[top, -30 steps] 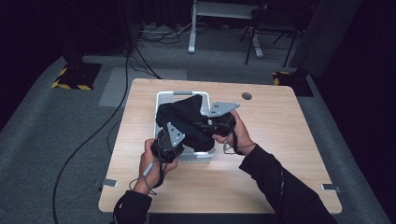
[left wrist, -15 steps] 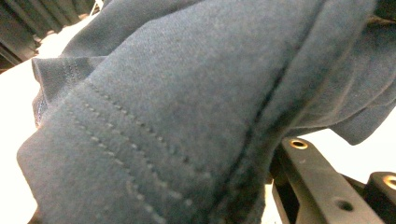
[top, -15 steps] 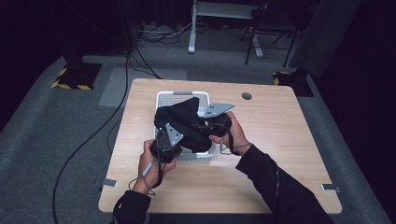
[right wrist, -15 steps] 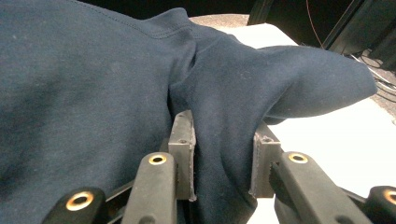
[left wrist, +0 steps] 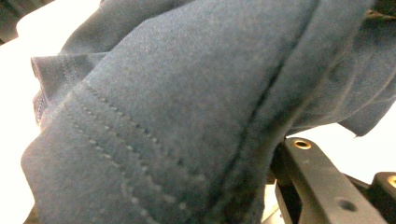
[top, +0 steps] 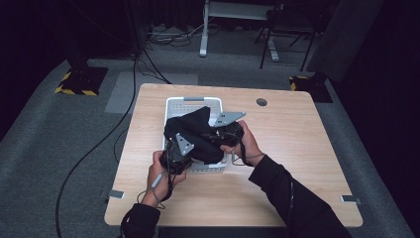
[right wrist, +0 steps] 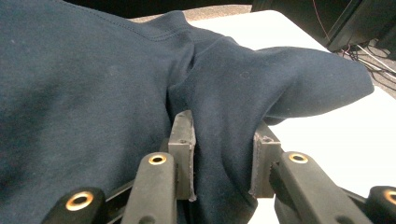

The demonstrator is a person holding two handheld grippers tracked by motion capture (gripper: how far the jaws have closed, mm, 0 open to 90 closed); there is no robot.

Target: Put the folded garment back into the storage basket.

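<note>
A dark navy garment (top: 195, 131) hangs bunched over a white slotted basket (top: 193, 100) on the wooden table. My left gripper (top: 178, 148) holds its near-left part. In the left gripper view a stitched hem of the garment (left wrist: 187, 93) covers the jaws, and one black finger (left wrist: 322, 186) shows at the right. Those jaws have just been opening a little, with cloth still between them. My right gripper (top: 218, 134) is at the garment's right side. In the right gripper view my right gripper (right wrist: 222, 158) is shut on a fold of the garment (right wrist: 93, 93).
The table (top: 297, 173) has bare wood to the right and front of the basket, and a round cable hole (top: 261, 102) near its far edge. A black cable (top: 99, 144) runs over the grey floor at the left. Stand bases and chair legs are behind the table.
The right hand has edged slightly left over the basket, bunching the cloth more. The left hand stays about where it was.
</note>
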